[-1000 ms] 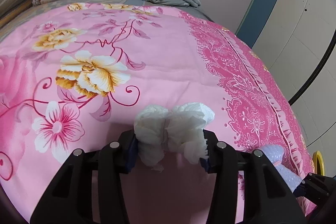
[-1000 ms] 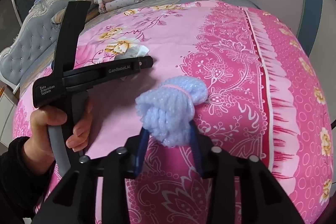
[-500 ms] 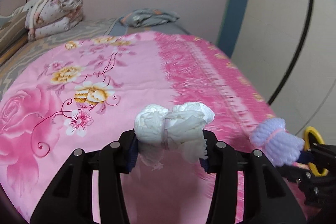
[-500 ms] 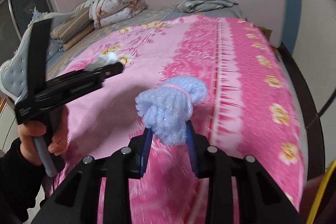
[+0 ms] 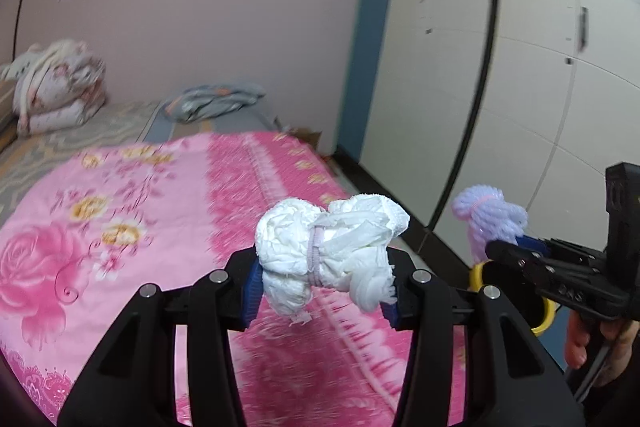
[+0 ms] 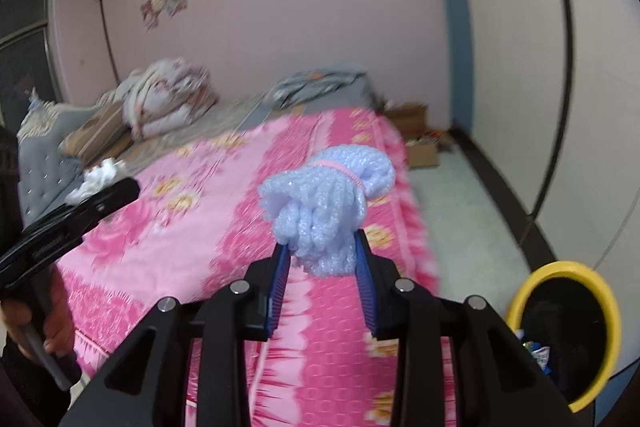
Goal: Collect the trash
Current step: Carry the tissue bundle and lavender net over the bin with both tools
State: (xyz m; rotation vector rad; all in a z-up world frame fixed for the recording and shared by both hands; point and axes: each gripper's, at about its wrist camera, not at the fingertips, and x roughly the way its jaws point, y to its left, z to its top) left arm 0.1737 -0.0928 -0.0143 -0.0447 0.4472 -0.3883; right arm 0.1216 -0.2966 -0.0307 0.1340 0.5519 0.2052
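Two wads are in play and both are clamped: the left gripper pinches a white paper wad sideways across its pads, and the right gripper squeezes a bluish foam-net bundle standing upright. What matters next is the yellow-rimmed trash bin, sitting on the floor off the pink bedspread's right edge, low and right of the right gripper, so I'd say that hand is nearer. A second ago both wads hung low over the bedspread; now they're raised and swung toward the bin.
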